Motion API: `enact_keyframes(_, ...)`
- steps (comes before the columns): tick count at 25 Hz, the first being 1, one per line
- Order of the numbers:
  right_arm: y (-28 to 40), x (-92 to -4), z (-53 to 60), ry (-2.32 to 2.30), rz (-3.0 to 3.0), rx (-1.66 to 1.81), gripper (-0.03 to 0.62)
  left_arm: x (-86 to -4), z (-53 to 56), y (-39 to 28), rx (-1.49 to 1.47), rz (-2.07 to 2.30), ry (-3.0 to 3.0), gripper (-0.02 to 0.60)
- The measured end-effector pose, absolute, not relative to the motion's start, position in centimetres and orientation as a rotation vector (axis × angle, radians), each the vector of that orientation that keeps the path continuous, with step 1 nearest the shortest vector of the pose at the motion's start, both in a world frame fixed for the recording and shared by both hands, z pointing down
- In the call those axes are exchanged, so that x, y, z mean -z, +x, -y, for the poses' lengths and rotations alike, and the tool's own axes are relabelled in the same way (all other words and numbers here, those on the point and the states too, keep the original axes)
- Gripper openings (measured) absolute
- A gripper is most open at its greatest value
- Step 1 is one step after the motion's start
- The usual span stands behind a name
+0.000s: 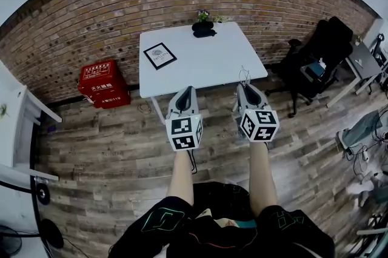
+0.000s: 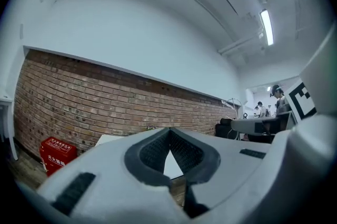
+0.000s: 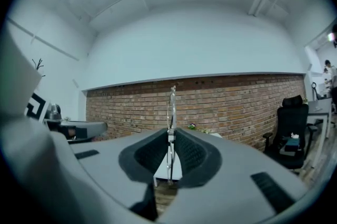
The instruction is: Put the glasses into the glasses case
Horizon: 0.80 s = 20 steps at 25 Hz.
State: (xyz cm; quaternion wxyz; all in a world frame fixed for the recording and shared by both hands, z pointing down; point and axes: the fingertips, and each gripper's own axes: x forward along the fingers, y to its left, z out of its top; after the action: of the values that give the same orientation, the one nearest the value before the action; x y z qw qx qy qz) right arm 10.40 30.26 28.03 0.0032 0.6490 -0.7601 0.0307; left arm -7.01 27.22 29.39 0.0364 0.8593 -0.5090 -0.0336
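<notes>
The white table (image 1: pixel 206 63) stood against the brick wall (image 1: pixel 121 14); before its near edge, over open floor (image 1: pixel 103 148), the right claw (image 1: pixel 245 86) pinched the glasses (image 3: pixel 171 107), and the left claw (image 1: pixel 188 89) was closed, empty.

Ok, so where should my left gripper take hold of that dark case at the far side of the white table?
Probably across its short width, near its left end, coming from the table's near side. The dark case lies low and lengthwise by the far edge, with a flower pot close behind it, blocking that side. From here its lid can't be made out.
</notes>
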Motion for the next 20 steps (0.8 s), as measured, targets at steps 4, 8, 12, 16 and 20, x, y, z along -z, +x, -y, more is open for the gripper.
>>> enact_keyframes(4,10.8,-28.2,-30.0,2.035,2.358,-0.086,0.047,-30.0,-26.4,-7.5,0.093,1.583,2.6,0.008)
enact_keyframes(8,11.7,-28.4,-30.1,2.056,2.322,-0.088,0.048,-30.5,-26.1,-7.2,0.084,1.58,2.594,0.008)
enact_keyframes(12,11.6,-29.0,-30.2,2.043,2.296,-0.092,0.048,-31.7,-25.2,-9.2,0.095,1.61,2.524,0.008)
enact_keyframes(16,11.7,-29.0,-30.2,2.039,2.278,-0.09,0.048,-32.2,-24.5,-11.6,0.125,1.658,2.451,0.008)
enact_keyframes(20,11.2,-29.0,-30.2,2.013,2.284,-0.095,0.048,-32.2,-24.8,-11.2,0.135,1.638,2.458,0.008)
